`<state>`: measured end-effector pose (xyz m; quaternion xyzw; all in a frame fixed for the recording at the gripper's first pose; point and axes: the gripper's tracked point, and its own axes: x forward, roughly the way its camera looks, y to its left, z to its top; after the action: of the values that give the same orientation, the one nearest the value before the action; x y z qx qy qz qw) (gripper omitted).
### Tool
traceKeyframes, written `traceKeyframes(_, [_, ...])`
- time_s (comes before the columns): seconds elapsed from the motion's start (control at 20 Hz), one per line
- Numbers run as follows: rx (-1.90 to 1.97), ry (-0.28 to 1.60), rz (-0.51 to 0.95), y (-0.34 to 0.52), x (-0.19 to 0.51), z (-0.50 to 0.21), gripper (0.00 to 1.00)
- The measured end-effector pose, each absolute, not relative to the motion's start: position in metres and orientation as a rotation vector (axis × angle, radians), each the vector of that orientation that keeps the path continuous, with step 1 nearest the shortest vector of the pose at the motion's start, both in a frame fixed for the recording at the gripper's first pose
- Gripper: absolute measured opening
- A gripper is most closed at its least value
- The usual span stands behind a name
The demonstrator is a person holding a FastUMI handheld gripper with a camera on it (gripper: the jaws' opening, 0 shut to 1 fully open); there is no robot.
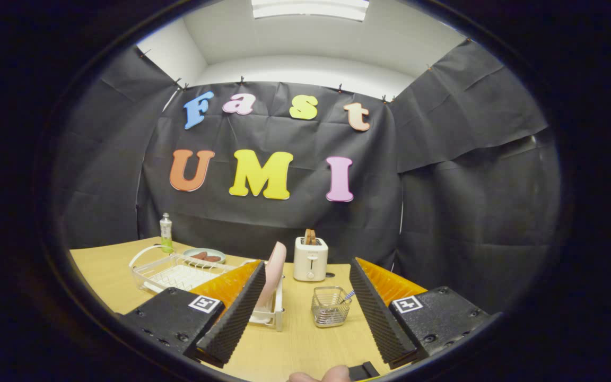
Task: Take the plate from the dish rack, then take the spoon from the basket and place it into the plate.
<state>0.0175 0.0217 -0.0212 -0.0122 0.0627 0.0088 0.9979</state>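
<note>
Fingers (pixel 236 313) stood spread, holding nothing — I judged nothing done yet. Beyond the left finger the pink plate (pixel 272 273) stood upright in the dish rack (pixel 178 273); ahead between the fingers the basket (pixel 330 306) held the spoon (pixel 348 296). I could read no labels on the bottle (pixel 166 232) or toaster (pixel 310 259).

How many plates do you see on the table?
2. A pink plate stands upright in the dish rack, beside the open jaws' left one. A second plate with food lies flat beyond the rack, near the bottle.
</note>
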Motion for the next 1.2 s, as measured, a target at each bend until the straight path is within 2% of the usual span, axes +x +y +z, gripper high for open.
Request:
traceKeyframes(0.65, [-0.052, 0.219, 0.111, 0.053, 0.08, 0.007, 1.0])
traceKeyframes(0.95, [-0.061, 0.346, 0.163, 0.079, 0.142, 0.004, 1.0])
traceKeyframes(1.2, [-0.033, 0.512, 0.166, 0.094, 0.196, -0.032, 1.0])
